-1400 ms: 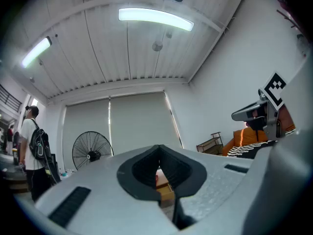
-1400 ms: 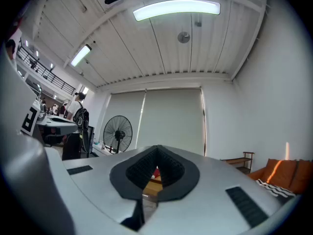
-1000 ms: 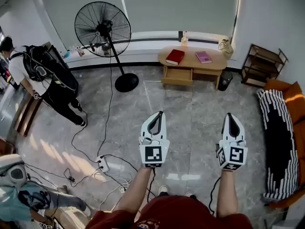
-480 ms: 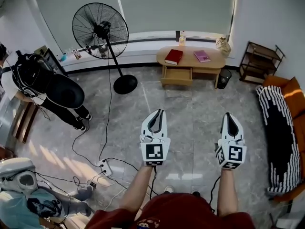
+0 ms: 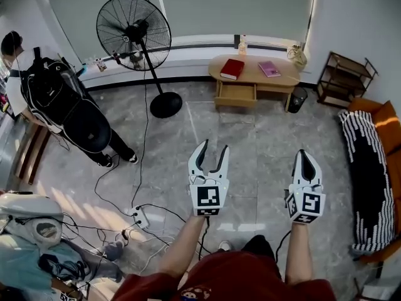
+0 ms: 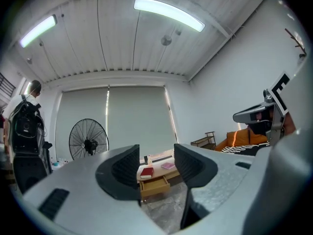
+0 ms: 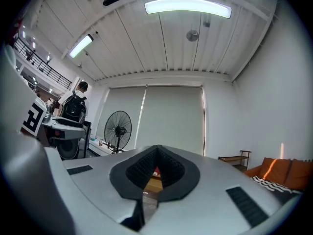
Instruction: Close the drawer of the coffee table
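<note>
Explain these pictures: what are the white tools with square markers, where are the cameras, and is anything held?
No robot here: a person holds a hand-held gripper in each hand. One picture comes from a camera on the person's head; the other two cameras ride on those hand-held grippers, looking along their jaws. The left hand-held gripper has just been opening its jaws, with nothing between them; the right hand-held gripper is shut and empty. Across the floor stands the coffee table, drawer pulled out, a red book and a pink book on top.
</note>
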